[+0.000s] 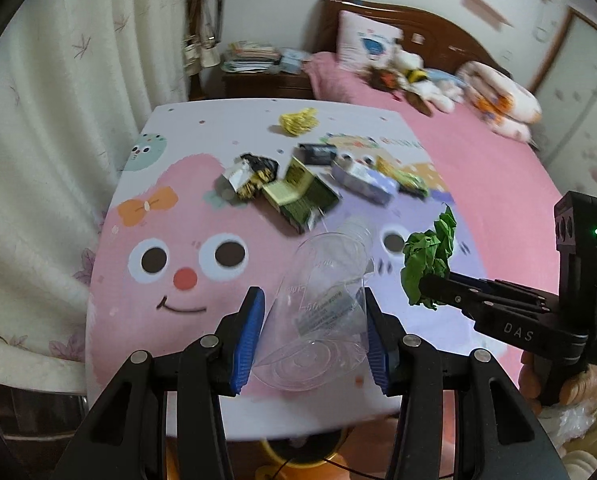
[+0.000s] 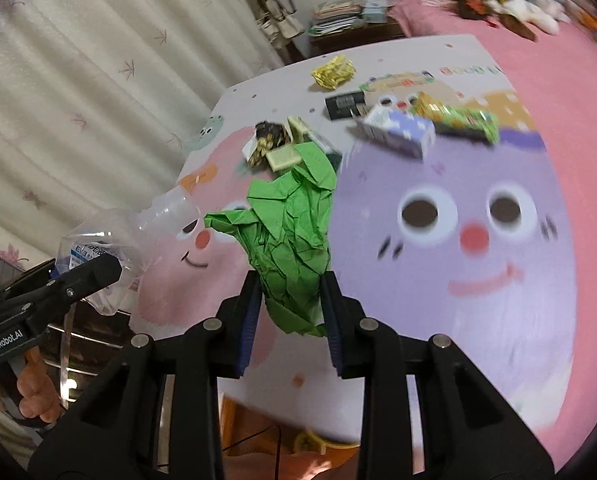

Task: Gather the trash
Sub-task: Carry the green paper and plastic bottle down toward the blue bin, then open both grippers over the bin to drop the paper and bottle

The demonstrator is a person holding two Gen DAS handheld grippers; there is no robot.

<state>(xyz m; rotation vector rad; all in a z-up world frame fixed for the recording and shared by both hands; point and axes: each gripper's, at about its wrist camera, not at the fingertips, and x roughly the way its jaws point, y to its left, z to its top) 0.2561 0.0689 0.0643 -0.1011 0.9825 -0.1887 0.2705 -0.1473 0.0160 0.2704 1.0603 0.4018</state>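
My left gripper is shut on a clear plastic bottle, base toward the camera, lifted above the cartoon-printed table. The bottle also shows at the left of the right wrist view, in the left gripper. My right gripper is shut on a crumpled green paper; from the left wrist view the right gripper holds the green paper at the right. Farther back lie a yellow wrapper, green-and-cream boxes, a black-gold wrapper, a lilac carton and a black packet.
A cream curtain hangs left of the table. A pink bed with soft toys and a pillow lies behind and to the right. A wooden nightstand holds stacked papers. Below the table's near edge sits an orange-yellow object.
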